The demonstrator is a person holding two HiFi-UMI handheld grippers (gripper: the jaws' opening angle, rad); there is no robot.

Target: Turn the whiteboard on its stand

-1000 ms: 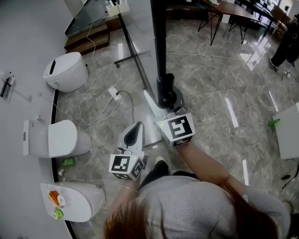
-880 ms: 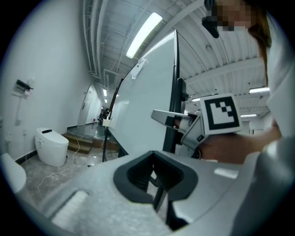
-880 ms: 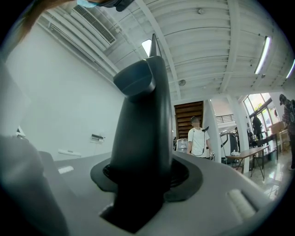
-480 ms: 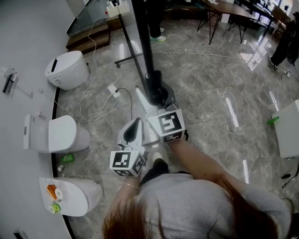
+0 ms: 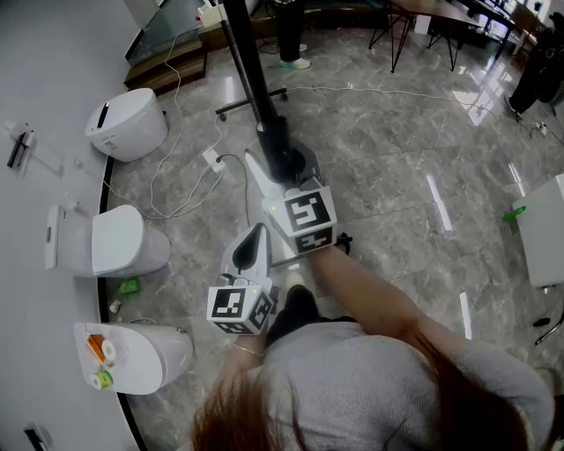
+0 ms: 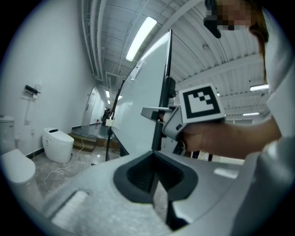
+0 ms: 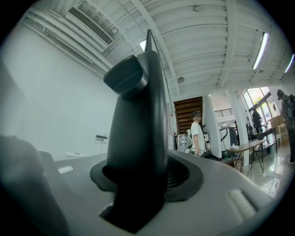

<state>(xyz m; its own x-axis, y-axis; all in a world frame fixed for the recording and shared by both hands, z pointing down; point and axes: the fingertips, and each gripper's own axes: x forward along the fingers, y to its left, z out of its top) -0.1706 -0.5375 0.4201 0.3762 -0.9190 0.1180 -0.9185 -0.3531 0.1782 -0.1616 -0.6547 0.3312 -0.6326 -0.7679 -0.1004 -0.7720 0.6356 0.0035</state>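
Note:
The whiteboard (image 5: 249, 79) shows in the head view as a black edge that runs down from the top. In the left gripper view its white face (image 6: 140, 110) stands tall and edge-on. My right gripper (image 5: 284, 176) is shut on the board's black frame (image 7: 138, 120), which fills the gap between the jaws in the right gripper view. The left gripper (image 5: 254, 236) hangs lower and nearer to me, apart from the board. It is shut (image 6: 156, 177) with nothing in it. From there I see the right gripper (image 6: 154, 113) on the board's edge.
Three white toilets (image 5: 123, 123), (image 5: 106, 242), (image 5: 132, 352) line the curved platform at left. A cable (image 5: 189, 189) and the stand's foot (image 5: 251, 101) lie on the marble floor. Tables (image 5: 441, 18) stand at the back right. A person (image 7: 198, 133) stands beyond.
The board's edge has swung leftward in the head view, and my right gripper has gone left and farther out with it. The left gripper has hardly moved.

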